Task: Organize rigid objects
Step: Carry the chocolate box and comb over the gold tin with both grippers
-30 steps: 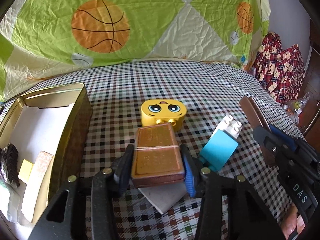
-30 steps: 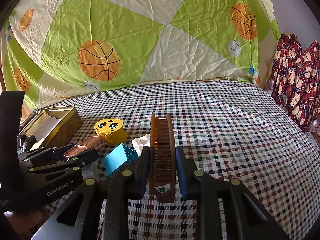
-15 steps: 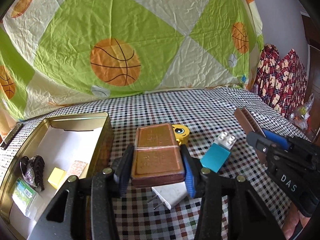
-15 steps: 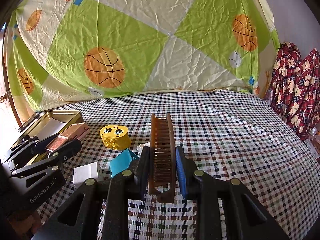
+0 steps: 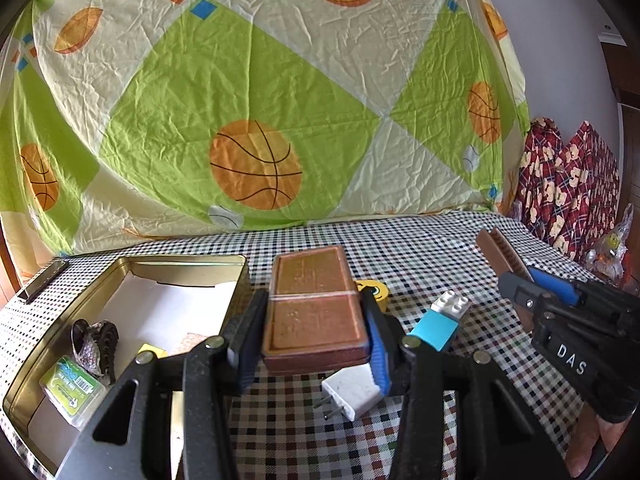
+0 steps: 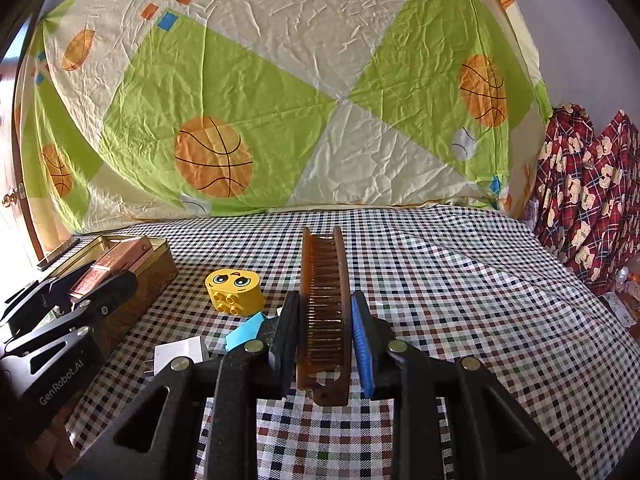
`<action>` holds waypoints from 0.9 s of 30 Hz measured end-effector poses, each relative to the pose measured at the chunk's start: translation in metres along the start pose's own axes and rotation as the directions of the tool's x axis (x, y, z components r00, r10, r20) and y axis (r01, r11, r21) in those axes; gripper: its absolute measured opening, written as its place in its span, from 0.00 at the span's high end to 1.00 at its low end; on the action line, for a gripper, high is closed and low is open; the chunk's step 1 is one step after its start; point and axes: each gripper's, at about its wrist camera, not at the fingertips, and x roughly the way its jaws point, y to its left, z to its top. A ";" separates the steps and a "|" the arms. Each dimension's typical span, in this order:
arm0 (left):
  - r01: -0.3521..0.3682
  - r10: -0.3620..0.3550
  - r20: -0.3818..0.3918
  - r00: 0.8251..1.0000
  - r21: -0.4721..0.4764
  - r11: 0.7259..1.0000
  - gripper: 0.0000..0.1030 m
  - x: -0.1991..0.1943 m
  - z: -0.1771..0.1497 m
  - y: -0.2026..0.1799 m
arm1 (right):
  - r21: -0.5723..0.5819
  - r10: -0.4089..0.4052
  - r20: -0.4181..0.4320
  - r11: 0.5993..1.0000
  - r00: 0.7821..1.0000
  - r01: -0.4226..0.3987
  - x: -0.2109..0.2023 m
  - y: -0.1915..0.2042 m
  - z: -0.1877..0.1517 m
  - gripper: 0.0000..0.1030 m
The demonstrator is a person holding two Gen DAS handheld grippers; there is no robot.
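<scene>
The job looks partly done. The gold tin box (image 5: pixel 132 276) sits by the left edge of the checked table (image 5: pixel 420 248), and a few small things are already inside it: a dark hair clip (image 5: pixel 96 340), a little green packet (image 5: pixel 72 390) and a small yellow piece (image 5: pixel 154 350), all near the front end of the box. The far end of the box has only white paper in it, so there is room for more. The left gripper (image 5: pixel 316 332) is squeezed shut on a brown flat case (image 5: pixel 316 312), with both pads pressing its sides, and it holds the case up off the table, just right of the box. I think the case goes into the box next, but it is not over the box yet. The right gripper (image 6: pixel 326 328) is squeezed shut on a brown comb (image 6: pixel 324 300), held up over the middle of the table, so the comb has not been put away either. Three things lie on the table near the front edge and are not picked up: a yellow face block (image 6: pixel 234 290), a blue and white block (image 5: pixel 438 322) and a white plug (image 5: pixel 354 394). The plug lies right under the left gripper, and the blue block is just beside it. So two things are in the grippers and three more are left to pick up.
</scene>
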 end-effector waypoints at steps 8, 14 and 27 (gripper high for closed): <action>-0.008 0.009 0.046 0.999 -0.011 1.000 0.57 -0.012 -0.001 0.006 | -0.007 -0.008 0.031 1.000 0.999 0.008 -0.006 0.001 0.000 0.73; -0.018 0.019 0.077 0.997 -0.022 1.000 0.57 -0.020 -0.003 0.009 | -0.011 -0.015 0.062 1.000 0.998 0.015 -0.012 0.002 -0.001 0.73; -0.024 0.027 0.100 0.995 -0.030 0.999 0.57 -0.028 -0.003 0.013 | -0.007 0.004 0.080 1.000 0.997 -0.004 -0.016 0.002 0.000 0.73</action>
